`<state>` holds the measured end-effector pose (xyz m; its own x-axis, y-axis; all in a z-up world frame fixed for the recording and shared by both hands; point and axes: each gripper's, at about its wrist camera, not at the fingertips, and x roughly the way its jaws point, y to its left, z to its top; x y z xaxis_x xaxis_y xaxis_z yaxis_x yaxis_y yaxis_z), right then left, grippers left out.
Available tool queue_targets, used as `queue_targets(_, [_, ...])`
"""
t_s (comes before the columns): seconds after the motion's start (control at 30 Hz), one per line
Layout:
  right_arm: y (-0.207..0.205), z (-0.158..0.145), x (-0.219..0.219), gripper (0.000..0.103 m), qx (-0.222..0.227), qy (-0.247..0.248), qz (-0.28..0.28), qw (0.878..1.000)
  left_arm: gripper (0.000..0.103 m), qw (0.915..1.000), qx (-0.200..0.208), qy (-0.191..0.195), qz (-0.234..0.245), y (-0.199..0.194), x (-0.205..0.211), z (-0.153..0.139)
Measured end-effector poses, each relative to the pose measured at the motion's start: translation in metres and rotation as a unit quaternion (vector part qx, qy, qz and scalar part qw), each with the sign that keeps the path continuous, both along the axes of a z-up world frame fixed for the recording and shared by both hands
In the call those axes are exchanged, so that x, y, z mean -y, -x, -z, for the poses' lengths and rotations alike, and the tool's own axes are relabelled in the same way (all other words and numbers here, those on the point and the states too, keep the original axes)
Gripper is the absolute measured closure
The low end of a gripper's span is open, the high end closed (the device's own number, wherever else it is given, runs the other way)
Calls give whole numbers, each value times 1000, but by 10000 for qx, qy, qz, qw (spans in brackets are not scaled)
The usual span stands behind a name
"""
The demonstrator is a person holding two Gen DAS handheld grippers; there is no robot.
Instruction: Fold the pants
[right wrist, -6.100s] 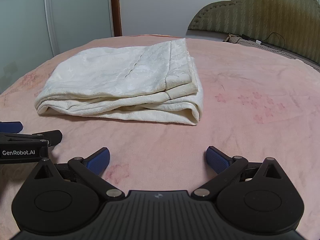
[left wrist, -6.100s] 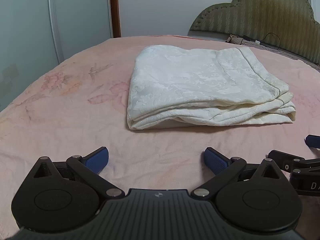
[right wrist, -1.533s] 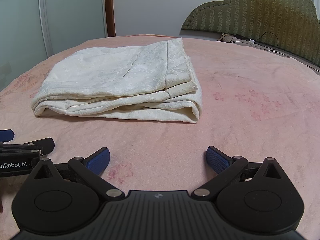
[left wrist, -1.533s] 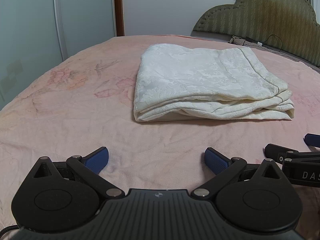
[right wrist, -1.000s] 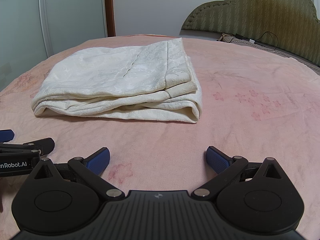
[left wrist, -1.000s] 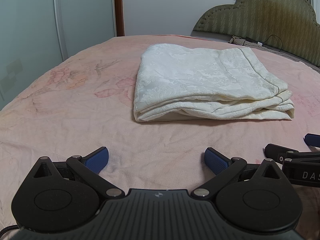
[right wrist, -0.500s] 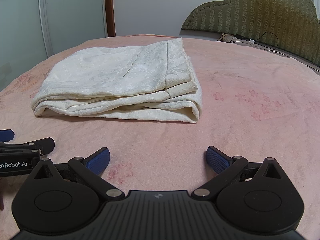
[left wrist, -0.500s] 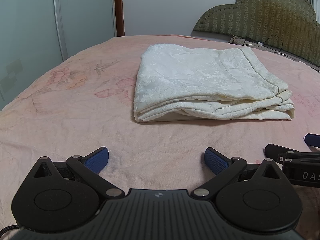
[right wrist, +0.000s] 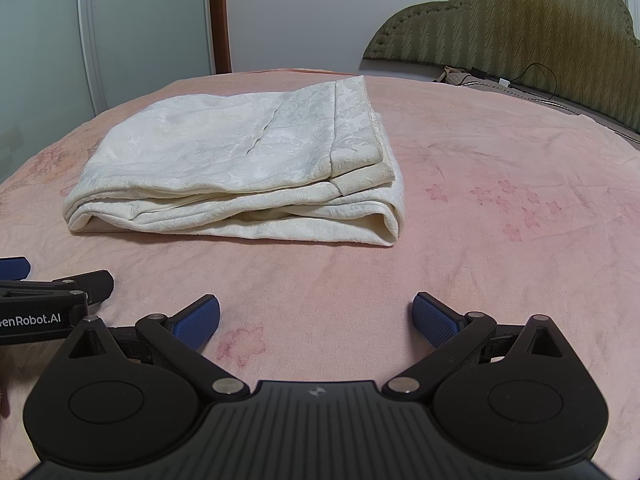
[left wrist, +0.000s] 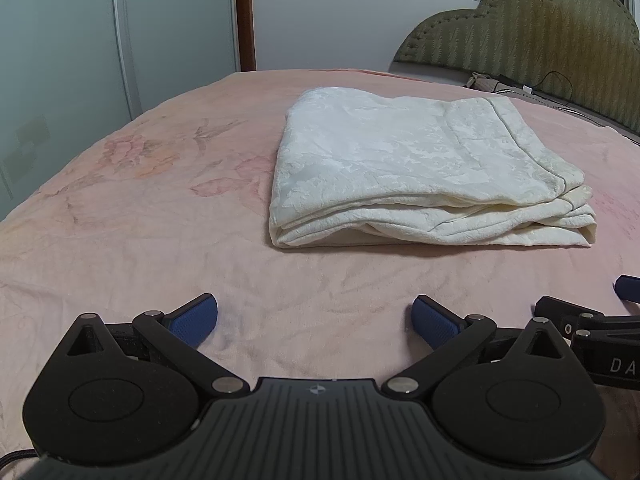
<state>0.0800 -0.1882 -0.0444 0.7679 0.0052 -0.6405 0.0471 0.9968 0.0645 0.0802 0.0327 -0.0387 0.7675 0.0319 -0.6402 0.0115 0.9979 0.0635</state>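
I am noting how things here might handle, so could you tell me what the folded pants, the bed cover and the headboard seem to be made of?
Folded pants: cream woven cloth with a faint raised floral pattern, matte, probably a cotton-like jacquard.
Bed cover: pink, fuzzy and matte with a faded flower print, looks like fleece or brushed fabric.
Headboard: olive upholstery with a wavy quilted texture and stud-like trim along its scalloped edge; the fibre is unclear.

Your left gripper (left wrist: pixel 314 312) and right gripper (right wrist: pixel 316 312) are matte black, each with two round lobes, a ribbed centre plate, silver pivot screws and blue textured fingertip pads (left wrist: pixel 196 314). White lettering marks each side.
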Motion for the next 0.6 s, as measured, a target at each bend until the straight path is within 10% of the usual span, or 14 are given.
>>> queue_targets(0.6, [0,0,0,0,0,0,0,10000,0,10000,-2,20,-3,1,-1,-1])
